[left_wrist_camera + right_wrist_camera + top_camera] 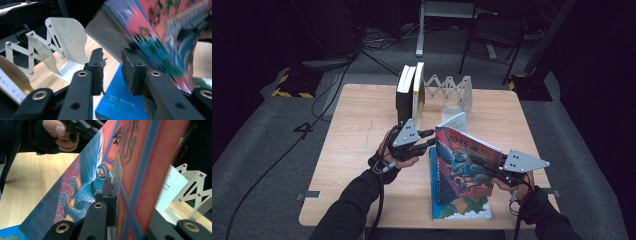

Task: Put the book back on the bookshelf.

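A red book with a blue winged creature on its cover (467, 160) is lifted at a tilt, with my right gripper (479, 162) shut on its lower right edge. In the right gripper view the cover (100, 170) sits clamped between the jaws of this gripper (113, 195). Under it a blue book (457, 205) lies flat on the table. My left gripper (430, 138) is open just left of the red book's upper edge. In the left gripper view the left gripper (112, 72) has nothing between its jaws, with the blurred red book (170, 37) to its right and the blue book (117, 100) below.
A white accordion book rack (452, 90) stands at the back of the wooden table (357, 125). Two books (409, 95) stand upright at its left end. A pale book (455, 121) leans just behind the red one. A dark chair (494, 30) stands beyond the table.
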The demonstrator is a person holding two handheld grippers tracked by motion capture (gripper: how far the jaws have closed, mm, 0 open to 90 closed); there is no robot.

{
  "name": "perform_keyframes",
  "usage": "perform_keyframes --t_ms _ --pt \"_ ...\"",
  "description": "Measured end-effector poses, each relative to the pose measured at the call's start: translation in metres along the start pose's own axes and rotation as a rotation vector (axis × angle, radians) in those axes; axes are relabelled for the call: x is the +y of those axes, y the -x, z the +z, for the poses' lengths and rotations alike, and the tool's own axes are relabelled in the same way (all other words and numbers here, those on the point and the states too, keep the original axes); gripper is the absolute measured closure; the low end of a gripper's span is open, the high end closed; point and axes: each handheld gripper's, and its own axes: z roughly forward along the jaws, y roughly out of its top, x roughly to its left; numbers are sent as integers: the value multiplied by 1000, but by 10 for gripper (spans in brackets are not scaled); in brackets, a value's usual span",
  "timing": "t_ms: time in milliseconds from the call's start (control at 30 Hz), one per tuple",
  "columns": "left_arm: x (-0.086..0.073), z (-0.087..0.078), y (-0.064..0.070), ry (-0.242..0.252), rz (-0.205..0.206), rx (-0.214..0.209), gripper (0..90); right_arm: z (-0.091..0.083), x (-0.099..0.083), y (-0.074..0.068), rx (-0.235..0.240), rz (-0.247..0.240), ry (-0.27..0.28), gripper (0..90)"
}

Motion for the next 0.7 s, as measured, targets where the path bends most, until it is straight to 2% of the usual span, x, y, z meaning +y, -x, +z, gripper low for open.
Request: perform_keyframes --t_ms 33,67,133,200,267,367,400,467,500,567,700 --pt "-2 -2 4 -15 1 7 647 -1 0 -1 -7 -5 -2 847" --pt "-6 -4 7 -18 -9 -6 631 -2 -1 -2 -13 -4 1 847" --pt "-13 -7 15 -45 -21 -7 599 -3 -4 -1 -16 7 8 847" --pt "-20 -7 21 -76 -18 -16 568 -3 -6 -2 -25 14 7 846" --pt "-30 -7 29 -106 -40 -47 533 -3 -7 -2 -40 13 3 845" --pt "-40 -3 43 -135 -55 -119 471 -3 -9 -1 -51 19 -1 843" --pt "-42 0 48 -145 -54 -149 425 -3 -10 -1 -53 23 -6 842" --pt "-42 4 52 -154 -48 -165 352 -2 -11 0 -59 20 -9 840" --pt "-42 9 56 -163 -41 -170 352 -2 -11 0 -59 20 -9 840" --pt "-41 18 60 -164 -61 -204 302 -1 -12 1 -59 26 -11 838" --pt "-39 31 68 -186 -74 -210 278 1 -13 0 -66 24 -17 834"
